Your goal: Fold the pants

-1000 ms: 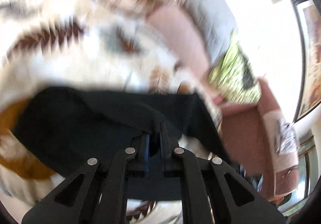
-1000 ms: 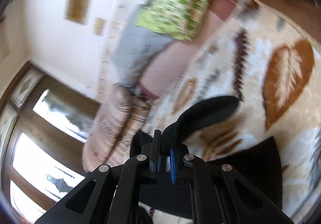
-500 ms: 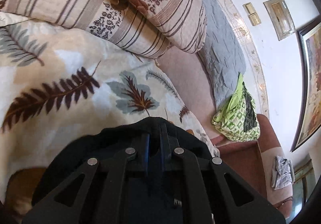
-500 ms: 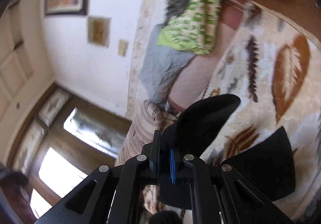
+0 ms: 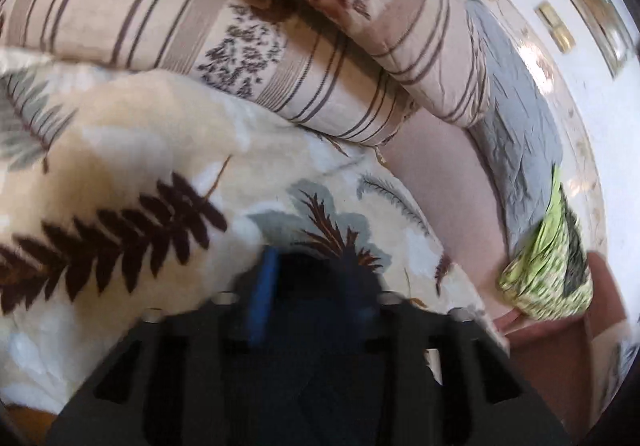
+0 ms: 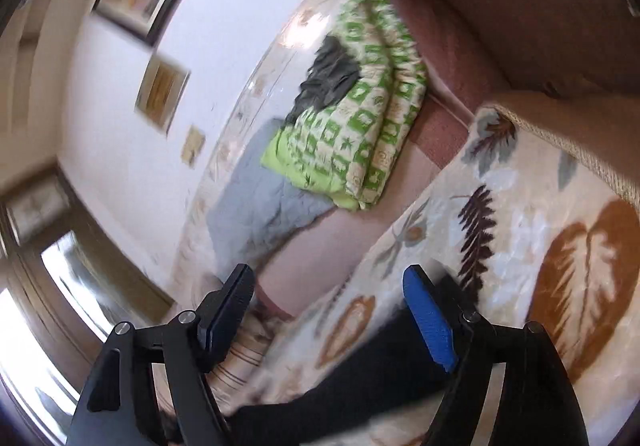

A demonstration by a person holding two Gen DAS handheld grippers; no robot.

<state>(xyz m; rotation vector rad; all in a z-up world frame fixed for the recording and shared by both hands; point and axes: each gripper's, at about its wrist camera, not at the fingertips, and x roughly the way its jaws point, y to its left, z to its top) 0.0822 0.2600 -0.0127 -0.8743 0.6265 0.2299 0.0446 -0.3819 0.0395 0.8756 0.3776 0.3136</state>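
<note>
The black pants (image 6: 360, 378) lie on the leaf-patterned blanket (image 6: 520, 230), low in the right wrist view between and below the fingers. My right gripper (image 6: 330, 290) is open and empty above them. In the left wrist view my left gripper (image 5: 316, 266) is open, its blue pad (image 5: 262, 298) showing, with dark pants fabric (image 5: 320, 286) lying between and under the fingers. The image is blurred, so I cannot tell if fabric touches the pads.
Striped pillows (image 5: 240, 26) lie at the head of the bed. A grey quilt (image 5: 516, 114) and a green patterned folded blanket (image 6: 360, 134) rest against the wall. A brown armchair (image 6: 500, 6) stands beside the bed. A window (image 6: 80, 286) is at the left.
Both grippers were shut on the pants and lifting the fabric. Now both have opened and the pants have dropped onto the blanket.
</note>
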